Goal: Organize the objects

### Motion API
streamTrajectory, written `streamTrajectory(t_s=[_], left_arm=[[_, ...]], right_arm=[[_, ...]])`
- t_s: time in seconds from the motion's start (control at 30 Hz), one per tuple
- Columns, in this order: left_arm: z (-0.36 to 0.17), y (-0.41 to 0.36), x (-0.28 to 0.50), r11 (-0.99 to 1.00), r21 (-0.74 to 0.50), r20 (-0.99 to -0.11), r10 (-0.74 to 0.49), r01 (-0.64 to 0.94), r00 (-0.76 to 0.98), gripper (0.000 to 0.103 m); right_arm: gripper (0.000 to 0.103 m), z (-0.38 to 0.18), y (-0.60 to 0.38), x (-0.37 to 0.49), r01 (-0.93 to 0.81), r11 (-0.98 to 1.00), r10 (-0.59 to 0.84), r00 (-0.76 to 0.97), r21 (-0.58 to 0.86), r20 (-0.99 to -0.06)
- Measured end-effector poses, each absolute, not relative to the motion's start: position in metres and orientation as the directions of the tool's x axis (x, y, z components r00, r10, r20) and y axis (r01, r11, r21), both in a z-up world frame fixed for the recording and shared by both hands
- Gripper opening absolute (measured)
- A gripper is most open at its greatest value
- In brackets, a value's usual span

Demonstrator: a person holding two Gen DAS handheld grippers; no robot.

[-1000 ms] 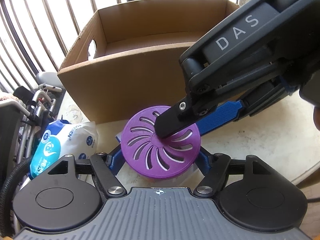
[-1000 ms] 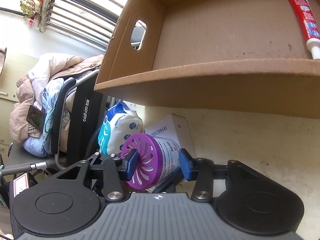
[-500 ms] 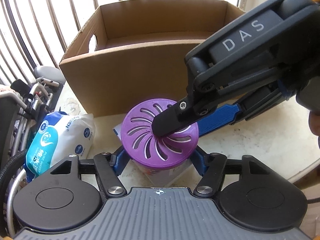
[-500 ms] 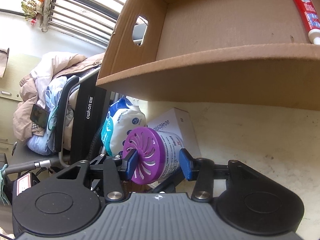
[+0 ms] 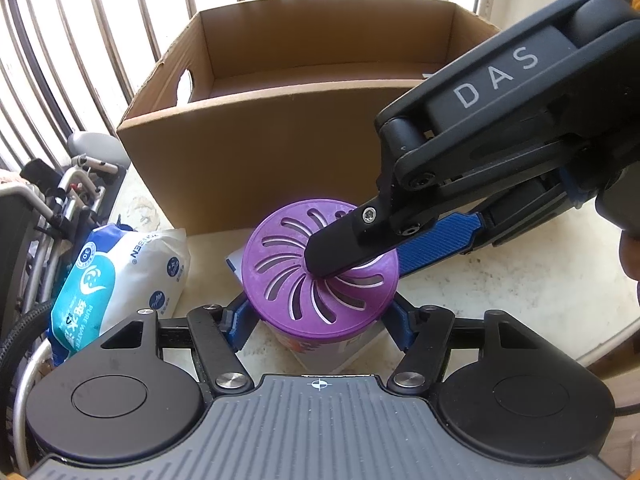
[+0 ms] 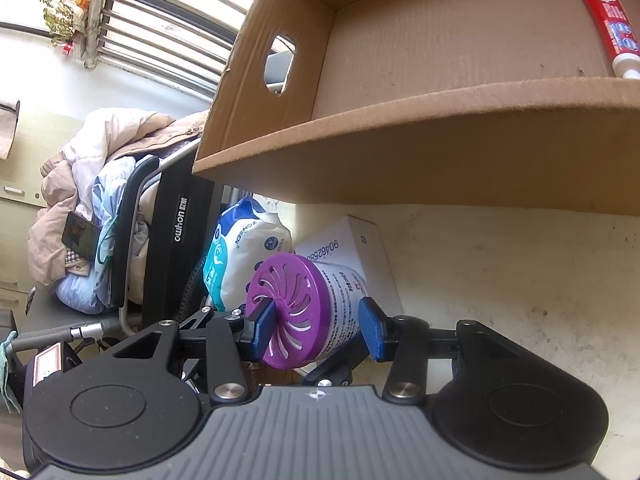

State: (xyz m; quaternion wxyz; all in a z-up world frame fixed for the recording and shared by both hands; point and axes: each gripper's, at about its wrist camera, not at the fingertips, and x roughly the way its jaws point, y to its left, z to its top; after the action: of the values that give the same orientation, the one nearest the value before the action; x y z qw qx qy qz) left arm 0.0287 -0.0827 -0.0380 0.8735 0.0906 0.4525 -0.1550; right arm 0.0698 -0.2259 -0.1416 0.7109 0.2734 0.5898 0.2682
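Observation:
A white canister with a slotted purple lid point(image 5: 288, 264) stands upright over a white box, just in front of the cardboard box point(image 5: 260, 152). My left gripper point(image 5: 318, 324) is shut on the canister's sides, a blue pad pressed against each flank. My right gripper point(image 6: 318, 328) is also shut on the canister point(image 6: 320, 304), end to end. One of its fingers point(image 5: 344, 244) lies across the lid and the other sits at the base. In the right wrist view a red and white tube point(image 6: 604, 20) lies inside the cardboard box point(image 6: 440, 168).
A blue and white pack of wet wipes point(image 5: 116, 280) lies to the left of the canister. The white box point(image 6: 360, 252) under it bears printed numbers. A chair piled with clothes point(image 6: 80, 200) stands past the table's left edge. Window bars run behind the cardboard box.
The left gripper's jaws have narrowed until the pads meet the canister's sides. The right gripper keeps the same grip, and neither hand has shifted noticeably.

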Motion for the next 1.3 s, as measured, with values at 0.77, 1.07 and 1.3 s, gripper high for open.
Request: streamTrajectory(t_s=[0.77,1.07,1.3], left_arm=[[-0.035,-0.081,0.030,0.932,0.032,-0.812,-0.187,0.362,0.553,0.065],[-0.038,-0.078,0.034,0.933,0.020,-0.813,-0.193,0.358,0.549,0.065],[-0.040,-0.077,0.035,0.933,0.015,-0.813,-0.198,0.360,0.547,0.065]], right_arm=[[0.050,-0.137,-0.221,0.068,-0.059,0.715,0.695,0.170,0.697,-0.699],[0.050,-0.138,-0.219,0.070,-0.062,0.721,0.689,0.164,0.690,-0.706],[0.050,-0.139,-0.219,0.071,-0.050,0.721,0.689,0.163,0.691,-0.707]])
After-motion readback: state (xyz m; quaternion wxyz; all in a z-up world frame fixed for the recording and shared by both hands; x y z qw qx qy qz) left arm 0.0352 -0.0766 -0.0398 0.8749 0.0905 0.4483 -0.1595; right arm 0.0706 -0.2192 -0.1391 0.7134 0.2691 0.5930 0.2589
